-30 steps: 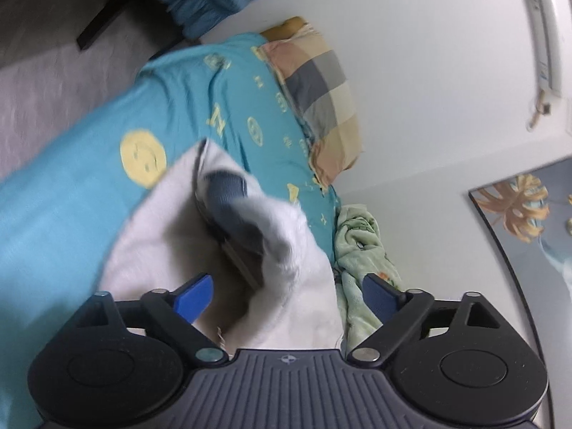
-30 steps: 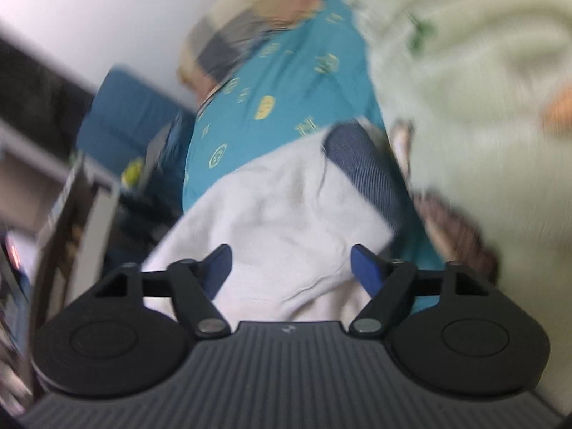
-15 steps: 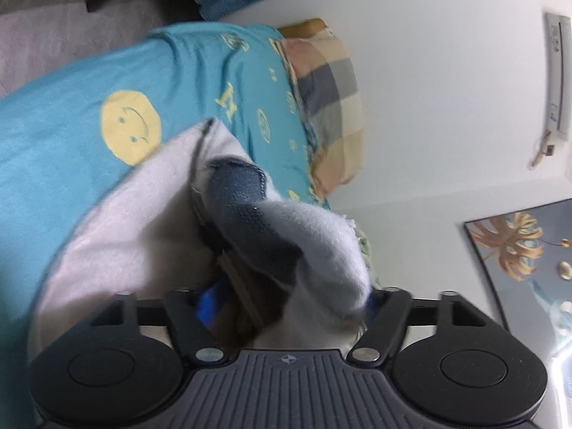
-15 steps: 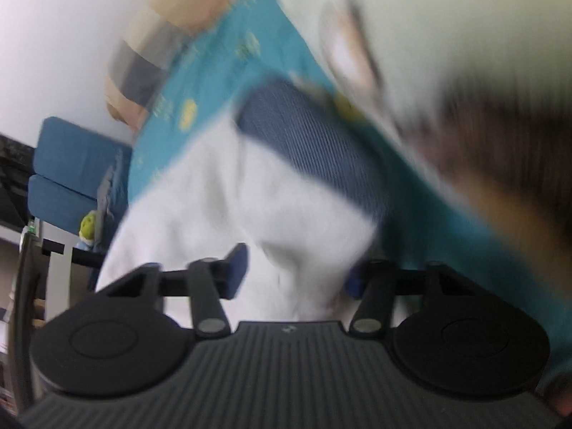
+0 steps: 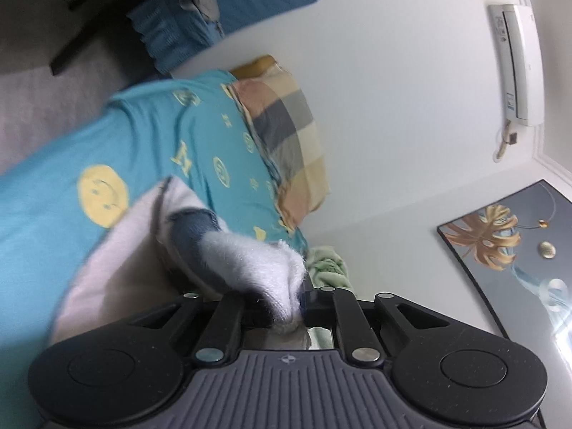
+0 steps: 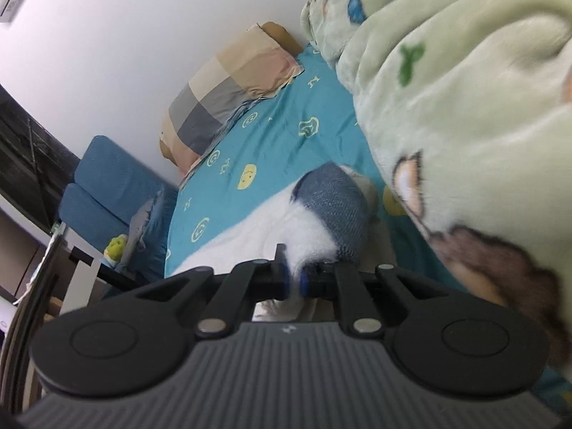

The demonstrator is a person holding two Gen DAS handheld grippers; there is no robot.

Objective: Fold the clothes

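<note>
A white fleecy garment (image 5: 118, 268) with a dark blue ribbed collar (image 5: 191, 228) lies on a teal bed sheet (image 5: 150, 136). My left gripper (image 5: 286, 309) is shut on a bunched white edge of the garment, lifted off the sheet. In the right wrist view the same garment (image 6: 257, 228) shows with its blue collar (image 6: 336, 200). My right gripper (image 6: 294, 282) is shut on another white edge of it, just below the collar.
A checked pillow (image 5: 286, 136) lies at the head of the bed. A pale green fleece blanket (image 6: 464, 89) is heaped close on the right. A blue chair (image 6: 107, 193) stands beside the bed. A wall picture (image 5: 507, 250) hangs nearby.
Both grippers were open over the garment a second ago. They have closed on its white edges near the collar, and the cloth is now pulled up between the fingers.
</note>
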